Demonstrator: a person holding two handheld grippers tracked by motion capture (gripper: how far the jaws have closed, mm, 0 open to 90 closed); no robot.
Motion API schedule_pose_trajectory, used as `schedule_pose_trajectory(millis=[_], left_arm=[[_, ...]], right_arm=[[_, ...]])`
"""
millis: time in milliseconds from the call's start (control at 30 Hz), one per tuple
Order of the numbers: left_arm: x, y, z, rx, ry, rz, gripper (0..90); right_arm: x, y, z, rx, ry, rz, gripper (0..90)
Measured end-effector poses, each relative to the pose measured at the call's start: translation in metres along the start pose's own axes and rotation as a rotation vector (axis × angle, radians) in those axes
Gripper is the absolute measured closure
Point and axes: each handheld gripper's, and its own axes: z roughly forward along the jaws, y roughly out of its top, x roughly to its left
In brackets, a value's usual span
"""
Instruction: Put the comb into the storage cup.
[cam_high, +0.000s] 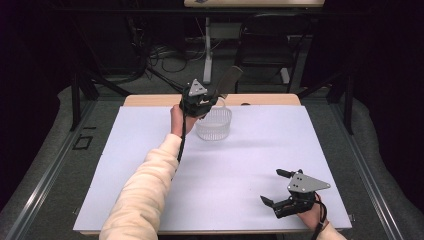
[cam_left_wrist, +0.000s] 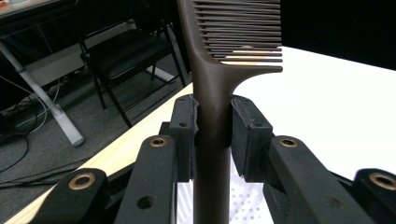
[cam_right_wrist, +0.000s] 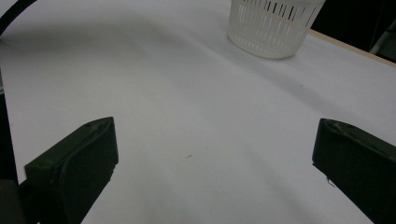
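High view: left gripper (cam_high: 210, 97) above the white basket (cam_high: 214, 124) at the table's far edge, clamped on a dark comb (cam_high: 227, 81) slanting up and away.

Left gripper view: comb (cam_left_wrist: 212, 93) handle squeezed between both pads, teeth above.

Right gripper view: right gripper (cam_right_wrist: 210, 172) spread wide, nothing between, basket (cam_right_wrist: 273, 25) well ahead.
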Motion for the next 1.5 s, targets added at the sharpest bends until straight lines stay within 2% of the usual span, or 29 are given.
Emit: schedule_pose_trajectory(millis=[1500], left_arm=[[-0.0008,-0.0082,0.0068,0.045,-0.031,0.025,72.1]], right_arm=[[-0.0002,-0.0001,-0.0003,-0.002,0.000,0.001,0.0]])
